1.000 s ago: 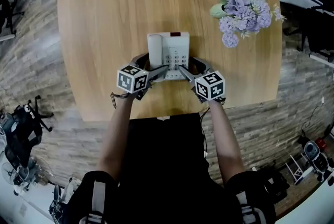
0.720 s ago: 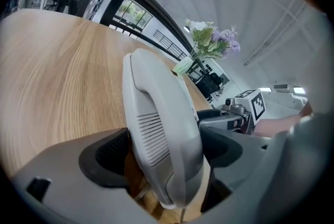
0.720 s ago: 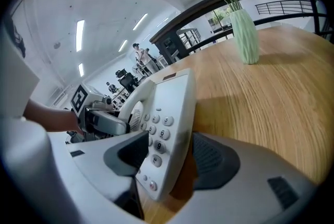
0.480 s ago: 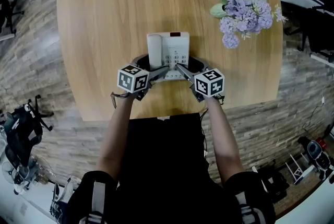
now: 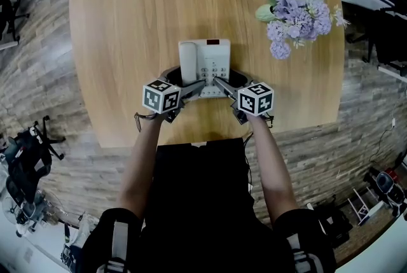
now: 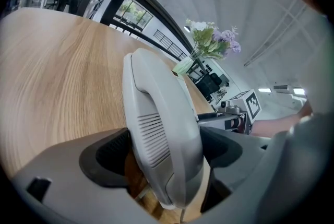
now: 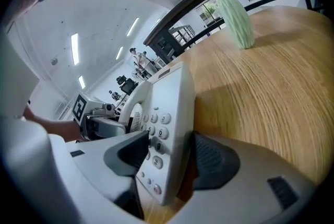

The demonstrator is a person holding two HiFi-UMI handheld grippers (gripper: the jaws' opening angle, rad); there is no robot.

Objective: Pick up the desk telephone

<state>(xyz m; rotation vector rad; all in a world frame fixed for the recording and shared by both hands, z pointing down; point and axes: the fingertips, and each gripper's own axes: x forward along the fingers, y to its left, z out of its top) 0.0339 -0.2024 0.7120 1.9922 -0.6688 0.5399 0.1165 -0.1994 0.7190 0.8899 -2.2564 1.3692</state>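
Table [image 5: 127, 42]: bare wood is lying open to your left and beyond the phone.
Left gripper [image 6: 164, 152]: you are clamping its jaws on the telephone's handset side.
Telephone [image 5: 205, 65]: it is sitting close to the table's near edge, between your grippers.
Right gripper [image 7: 167, 157]: you are pinching the keypad side, one jaw over the keys.
Flowers [image 5: 292, 1]: they are standing at the far right corner, well apart.

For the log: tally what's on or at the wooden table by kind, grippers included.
desk telephone: 1
vase of flowers: 1
grippers: 2, the left gripper and the right gripper, each shut on the desk telephone
Total: 4
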